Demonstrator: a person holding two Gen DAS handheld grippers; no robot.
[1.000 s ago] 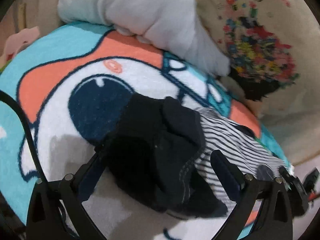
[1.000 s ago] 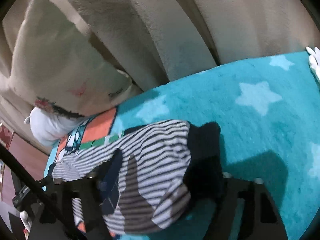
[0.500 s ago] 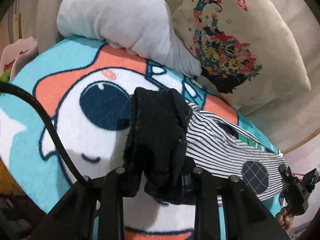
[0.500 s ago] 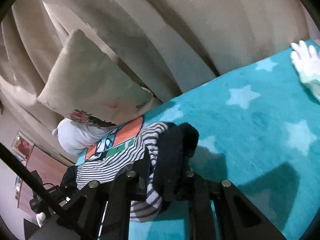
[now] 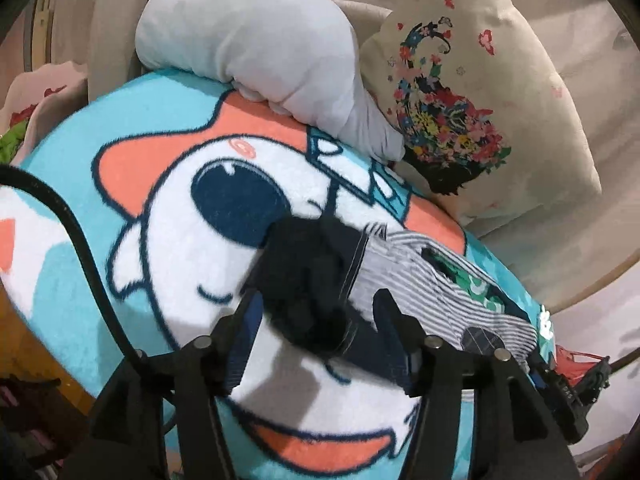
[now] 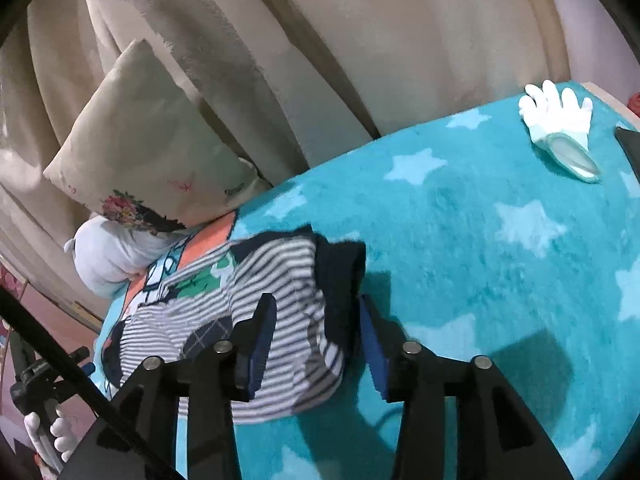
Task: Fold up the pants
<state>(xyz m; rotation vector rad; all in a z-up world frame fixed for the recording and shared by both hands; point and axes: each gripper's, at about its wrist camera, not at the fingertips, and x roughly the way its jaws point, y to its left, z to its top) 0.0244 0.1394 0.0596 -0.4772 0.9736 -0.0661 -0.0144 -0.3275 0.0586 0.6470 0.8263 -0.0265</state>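
The left tongs (image 5: 320,336) were spread apart, their two fingers set either side of the dark waistband end of the pants (image 5: 308,280) without closing on it. The right tongs (image 6: 316,340) were likewise released, fingers straddling the dark band at the other edge of the same pants (image 6: 256,304). The pants, striped grey and white with dark trim and a dark checked patch, lay bunched on the cartoon blanket (image 5: 160,240), over its white and orange figure. Beyond the pants on the blanket, a pale grey plush (image 5: 256,52) rested at the far edge, touching a cream cushion with a flower print (image 5: 480,92) beside it. Well apart from the pants, on the blanket's teal starred part (image 6: 500,240), lay a white glove (image 6: 556,120). Beige curtains (image 6: 320,40) hung behind the blanket
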